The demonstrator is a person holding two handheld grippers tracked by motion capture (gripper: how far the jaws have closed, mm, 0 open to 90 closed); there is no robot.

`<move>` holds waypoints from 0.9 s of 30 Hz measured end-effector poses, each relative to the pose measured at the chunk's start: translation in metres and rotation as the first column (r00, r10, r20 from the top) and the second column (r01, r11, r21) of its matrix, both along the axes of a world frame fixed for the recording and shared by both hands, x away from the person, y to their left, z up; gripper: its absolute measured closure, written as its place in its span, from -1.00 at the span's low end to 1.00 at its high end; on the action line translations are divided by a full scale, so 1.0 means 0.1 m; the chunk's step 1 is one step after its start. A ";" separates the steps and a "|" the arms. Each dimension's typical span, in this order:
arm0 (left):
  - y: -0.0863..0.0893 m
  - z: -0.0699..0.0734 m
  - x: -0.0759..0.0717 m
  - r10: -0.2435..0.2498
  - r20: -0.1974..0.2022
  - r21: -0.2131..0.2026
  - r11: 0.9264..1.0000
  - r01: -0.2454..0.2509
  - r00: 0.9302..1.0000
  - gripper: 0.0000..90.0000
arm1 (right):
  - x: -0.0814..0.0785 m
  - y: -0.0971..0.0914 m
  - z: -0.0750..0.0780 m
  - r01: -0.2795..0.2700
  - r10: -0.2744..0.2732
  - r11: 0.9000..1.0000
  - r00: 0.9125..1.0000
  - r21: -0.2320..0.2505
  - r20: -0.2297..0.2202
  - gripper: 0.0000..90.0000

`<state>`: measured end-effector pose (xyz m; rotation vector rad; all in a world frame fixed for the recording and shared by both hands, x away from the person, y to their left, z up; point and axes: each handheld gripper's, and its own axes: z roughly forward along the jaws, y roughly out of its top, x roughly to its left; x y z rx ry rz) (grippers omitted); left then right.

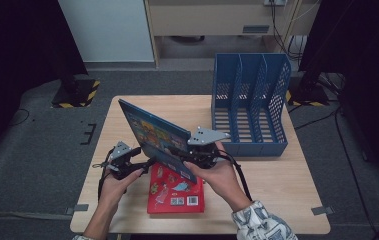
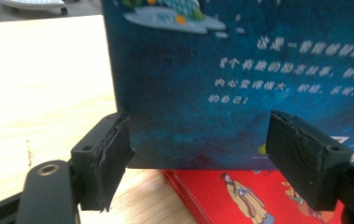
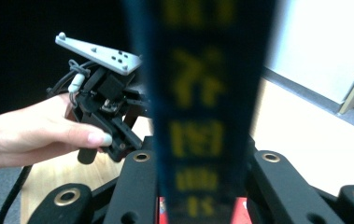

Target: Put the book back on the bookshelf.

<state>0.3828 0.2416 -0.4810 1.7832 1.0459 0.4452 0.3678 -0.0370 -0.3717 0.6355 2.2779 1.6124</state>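
Observation:
A dark blue picture book [image 1: 154, 135] stands tilted on its lower edge above the table, spine toward me. My right gripper [image 1: 187, 157] is shut on it near the lower right corner; in the right gripper view the spine [image 3: 202, 116] runs up between both jaws [image 3: 202, 182]. My left gripper [image 1: 144, 162] stands open at the book's lower left. In the left gripper view its jaws [image 2: 198, 154] are wide apart in front of the back cover [image 2: 221, 84], not pressing it. A red book [image 1: 177, 197] lies flat beneath, its cover [image 2: 240, 196] showing under the blue one.
A blue three-slot file rack [image 1: 249, 100] stands at the table's back right, open side facing up. Bare wood of the table [image 1: 277, 190] lies right of the red book and behind the blue one. The other hand's gripper [image 3: 104, 107] is close on the left.

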 end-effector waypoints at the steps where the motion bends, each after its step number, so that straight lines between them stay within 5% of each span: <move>1: -0.01 0.00 0.00 0.000 -0.002 0.004 1.000 0.000 1.000 -0.52 | 0.00 -0.01 0.01 0.003 -0.003 1.000 1.000 0.002 0.000 0.61; 27: -0.15 -0.03 -0.03 -0.035 -0.010 0.032 0.999 0.035 0.999 -0.52 | 0.11 -0.04 0.20 0.040 -0.042 0.997 0.999 0.061 0.022 0.63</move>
